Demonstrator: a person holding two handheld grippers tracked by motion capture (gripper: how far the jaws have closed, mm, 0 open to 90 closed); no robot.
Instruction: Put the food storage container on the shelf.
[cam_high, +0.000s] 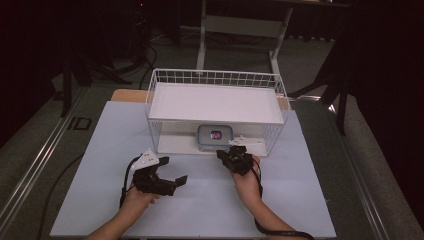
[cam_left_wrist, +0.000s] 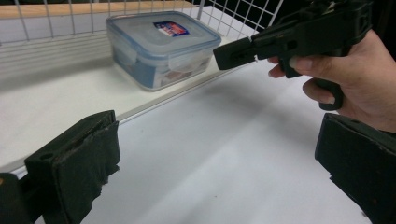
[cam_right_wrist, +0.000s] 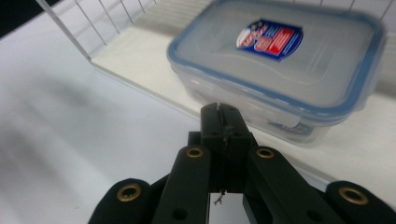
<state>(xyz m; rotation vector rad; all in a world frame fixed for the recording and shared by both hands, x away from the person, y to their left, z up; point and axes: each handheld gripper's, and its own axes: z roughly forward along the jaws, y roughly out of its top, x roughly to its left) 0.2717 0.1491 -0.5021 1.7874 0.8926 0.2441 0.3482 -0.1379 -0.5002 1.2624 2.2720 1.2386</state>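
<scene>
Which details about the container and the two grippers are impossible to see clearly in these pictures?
- Container contents: right gripper view, frosted lid and motion blur.
- Label text: high view, too small.
- Right gripper jaw tips: high view, too dark.
- Left gripper body: left gripper view, cut off by bottom edge.

High view: fixed above the near edge, facing forward and down, far enough off to take in the whole table (cam_high: 200, 210) and wire basket (cam_high: 215, 80). Left gripper view: low over the table, looking far-right. Right gripper view: low, very close, facing far. All three share the lidded plastic container (cam_high: 215, 137) (cam_left_wrist: 161, 46) (cam_right_wrist: 280, 65) on the basket's lower shelf.
</scene>
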